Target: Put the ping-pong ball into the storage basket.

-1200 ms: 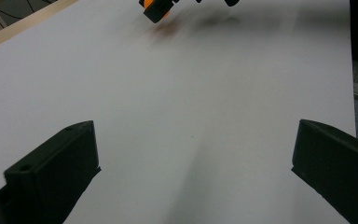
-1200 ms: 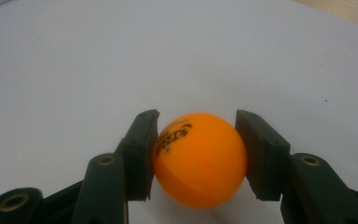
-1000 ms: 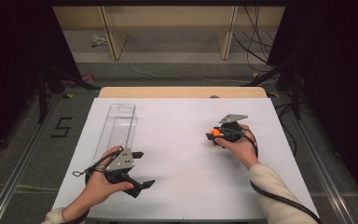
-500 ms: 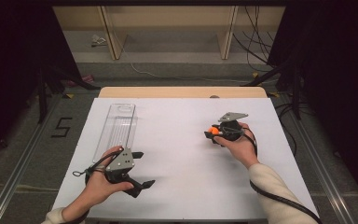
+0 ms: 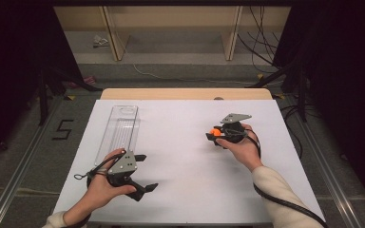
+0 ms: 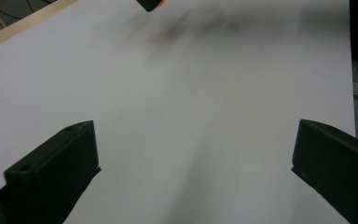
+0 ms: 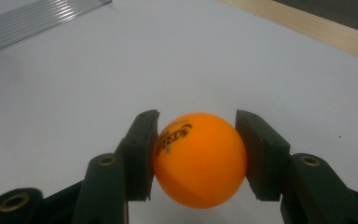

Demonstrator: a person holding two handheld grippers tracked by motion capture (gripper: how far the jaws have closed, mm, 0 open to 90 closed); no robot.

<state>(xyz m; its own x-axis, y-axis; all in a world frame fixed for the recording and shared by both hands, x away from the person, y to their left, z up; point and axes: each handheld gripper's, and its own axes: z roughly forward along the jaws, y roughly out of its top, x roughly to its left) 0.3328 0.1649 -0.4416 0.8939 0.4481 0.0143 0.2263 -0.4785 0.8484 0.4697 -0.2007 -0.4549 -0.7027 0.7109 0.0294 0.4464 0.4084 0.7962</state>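
Two hands rest low: right tongs (image 7: 198, 154) pinch orange ball (image 7: 199, 159), left tongs (image 6: 191, 172) spread.

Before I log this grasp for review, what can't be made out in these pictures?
- Print on the orange ball: right gripper view, too small and turned away to read.
- Ball's underside: right gripper view, cut off by the bottom edge, so contact with the white table is unclear.
- Clear tray: high view, contents too faint to tell.
- Left tongs: left gripper view, edges cut off their bodies.

Bare white desk (image 5: 190, 161) lay open between both hands — only the clear tray (image 5: 121, 130) blocked the left side.
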